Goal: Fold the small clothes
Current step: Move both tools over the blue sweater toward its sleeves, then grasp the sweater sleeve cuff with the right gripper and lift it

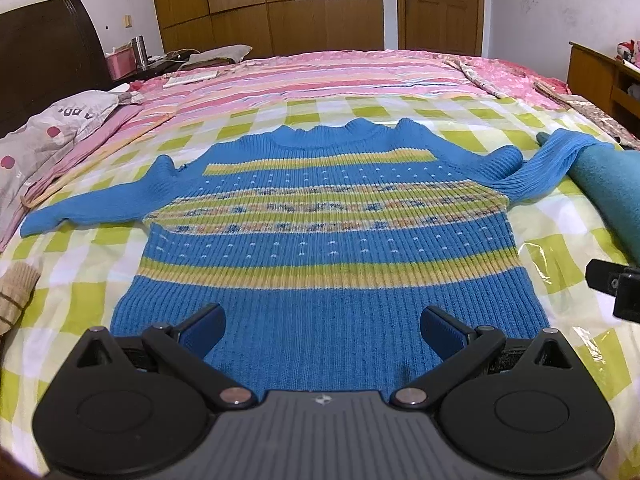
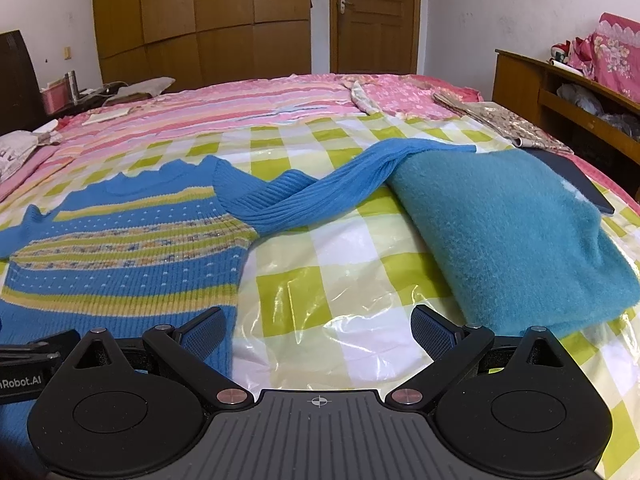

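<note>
A small blue knit sweater [image 1: 320, 224] with yellow-green stripes lies flat, face up, on the green-and-white checked sheet [image 1: 400, 112], collar away from me. Its left sleeve [image 1: 92, 208] stretches out to the left. Its right sleeve [image 2: 344, 180] runs right and rests on a folded teal fuzzy garment [image 2: 512, 232]. My left gripper [image 1: 322, 332] is open and empty, over the sweater's hem. My right gripper [image 2: 320, 332] is open and empty, over the bare sheet beside the sweater's right edge [image 2: 236, 280]. The right gripper also shows at the right edge of the left wrist view [image 1: 616, 284].
A pink striped quilt [image 1: 320, 76] covers the far half of the bed. Pillows [image 1: 52, 132] and a beige knit item [image 1: 16, 292] lie at the left. A dark flat object [image 2: 576, 180] lies behind the teal garment. A wooden cabinet [image 2: 560, 92] stands at the right.
</note>
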### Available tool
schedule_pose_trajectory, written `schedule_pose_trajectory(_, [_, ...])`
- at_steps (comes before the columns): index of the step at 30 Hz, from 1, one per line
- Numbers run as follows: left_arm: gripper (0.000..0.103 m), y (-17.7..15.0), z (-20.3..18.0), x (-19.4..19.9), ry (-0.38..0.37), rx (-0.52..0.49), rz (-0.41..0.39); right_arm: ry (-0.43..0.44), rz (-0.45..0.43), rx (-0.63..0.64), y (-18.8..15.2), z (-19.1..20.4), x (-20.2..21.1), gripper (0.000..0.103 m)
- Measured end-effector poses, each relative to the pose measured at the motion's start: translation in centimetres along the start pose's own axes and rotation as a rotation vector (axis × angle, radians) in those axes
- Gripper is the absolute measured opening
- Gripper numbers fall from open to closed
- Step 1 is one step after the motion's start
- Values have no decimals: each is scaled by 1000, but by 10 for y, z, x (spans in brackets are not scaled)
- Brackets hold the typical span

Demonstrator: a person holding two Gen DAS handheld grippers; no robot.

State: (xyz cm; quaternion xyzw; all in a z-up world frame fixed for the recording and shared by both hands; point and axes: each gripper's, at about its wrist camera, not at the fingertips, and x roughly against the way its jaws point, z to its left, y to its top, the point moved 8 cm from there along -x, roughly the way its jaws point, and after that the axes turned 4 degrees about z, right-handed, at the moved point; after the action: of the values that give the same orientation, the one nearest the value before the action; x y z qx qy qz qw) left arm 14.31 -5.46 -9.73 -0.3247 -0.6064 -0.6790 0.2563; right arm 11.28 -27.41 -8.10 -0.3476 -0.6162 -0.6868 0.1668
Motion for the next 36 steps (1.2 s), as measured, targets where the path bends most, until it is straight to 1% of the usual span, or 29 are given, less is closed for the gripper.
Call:
schedule_pose_trajectory(5, [103,1,0,-7,-3,2,8,-13,14,-6,5,-5,-10,94])
schedule_pose_trajectory(16, [103,3,0,-26,-6,14,36,-14,22,1,15,-4,-28,92])
schedule_pose_trajectory(19, [103,2,0,-31,-6,12,42,-10,19,-9,19,-8,-30,85])
schedule_pose_trajectory(20, [103,1,0,-32,-6,12,45,-6,16,-25,22,-11,-30,83])
schedule_pose_trajectory(24, [103,-2,0,-40,-9,11,61,12,19,-104,40,-35,-33,78])
schedule_pose_trajectory(26, [103,-1,-2,-41,-15,9,54,20,13,-152,52,-51,-35,76])
schedule_pose_trajectory(30, [103,7,-7,-40,-27,-6,19,40,-10,-242,82,-80,-43,68])
schedule_pose_trajectory(33, [103,14,-11,-44,-29,-18,1,55,-19,-304,106,-97,-59,58])
schedule_pose_trajectory(36, [103,16,-12,-50,-28,-27,-10,66,-2,-373,125,-111,-83,52])
